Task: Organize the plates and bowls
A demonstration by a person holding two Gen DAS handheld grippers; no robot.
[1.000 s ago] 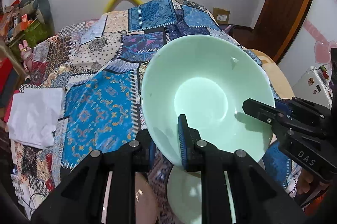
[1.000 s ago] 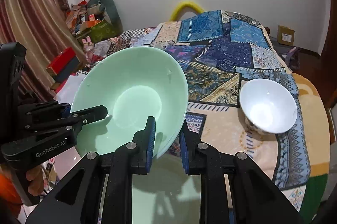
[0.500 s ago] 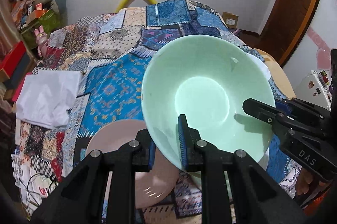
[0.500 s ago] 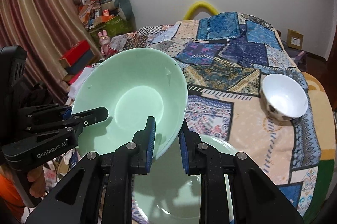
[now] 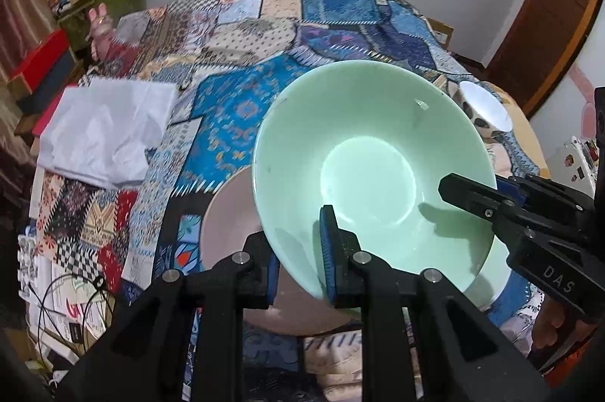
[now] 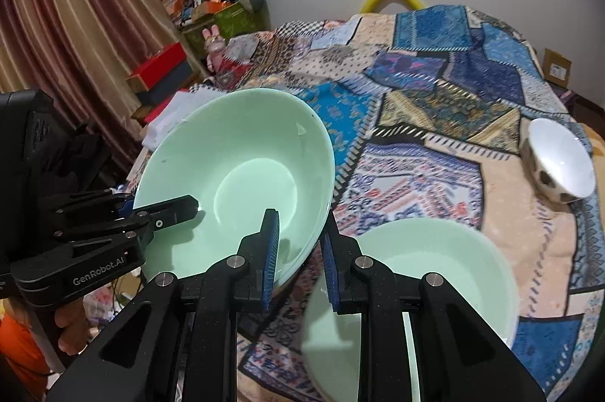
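Note:
A large mint-green bowl (image 5: 370,171) is held in the air between both grippers, tilted. My left gripper (image 5: 298,262) is shut on its near rim. My right gripper (image 6: 298,250) is shut on its opposite rim; the bowl shows in the right wrist view (image 6: 234,182) too. The right gripper also shows in the left wrist view (image 5: 491,201), and the left gripper in the right wrist view (image 6: 166,213). Below lie a pink plate (image 5: 227,213) and a second mint-green bowl (image 6: 435,273). A small white patterned bowl (image 6: 556,163) sits far right on the quilt.
The bed carries a patchwork quilt (image 5: 234,122). White folded cloth (image 5: 102,133) lies at its left edge. Boxes and clutter (image 6: 166,69) stand on the left by a curtain. Cables (image 5: 72,307) lie near the lower left.
Both grippers have lifted the mint bowl higher and back from the bed. The pink plate and the second green bowl have come into view under it.

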